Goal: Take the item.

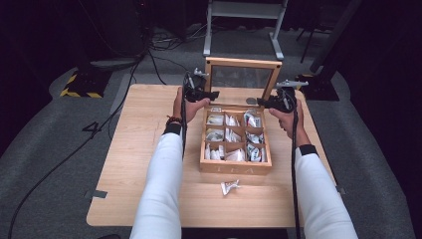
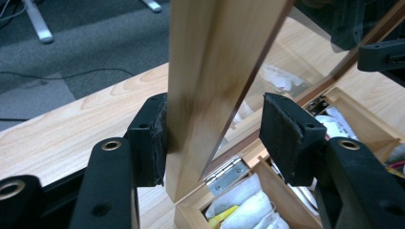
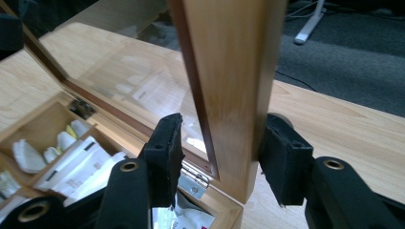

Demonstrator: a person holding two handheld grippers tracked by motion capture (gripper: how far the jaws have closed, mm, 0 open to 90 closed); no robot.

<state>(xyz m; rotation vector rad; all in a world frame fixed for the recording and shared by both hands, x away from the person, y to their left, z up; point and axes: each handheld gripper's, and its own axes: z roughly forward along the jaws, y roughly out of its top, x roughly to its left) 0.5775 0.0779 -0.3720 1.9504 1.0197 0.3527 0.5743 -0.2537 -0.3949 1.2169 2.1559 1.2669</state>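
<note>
- Wooden tea box (image 1: 235, 168) sits mid-bench (image 1: 144, 149), 9 compartments of paper sachets; its lid (image 1: 243, 62) stands upright at the back edge, hinged.
- 1 loose sachet (image 1: 230, 187) lies on the bench just in front of the box, apart from it.
- Left tool (image 2: 215, 138) straddles the lid's left side rail, low down near the hinge (image 2: 227, 174) — outer pad touches the wood, inner pad clearly off it. Jaws apart, not clamped.
- Right tool (image 3: 222, 157) straddles the other rail the same way: outer pad against the wood, inner pad short of it, gap showing. Also apart.
- Handling guess: the lid is a stiff wood frame around a clear pane, probably light, swings freely on 2 small hinges.
- The pane looks fragile and slick — keep pads on the wooden rails, never on the pane.
- A grip this low gives little leverage; higher up the rails would likely control the swing better.
- If let go past upright it could drop shut, so lower it with both tools evenly to avoid twisting the hinges.
</note>
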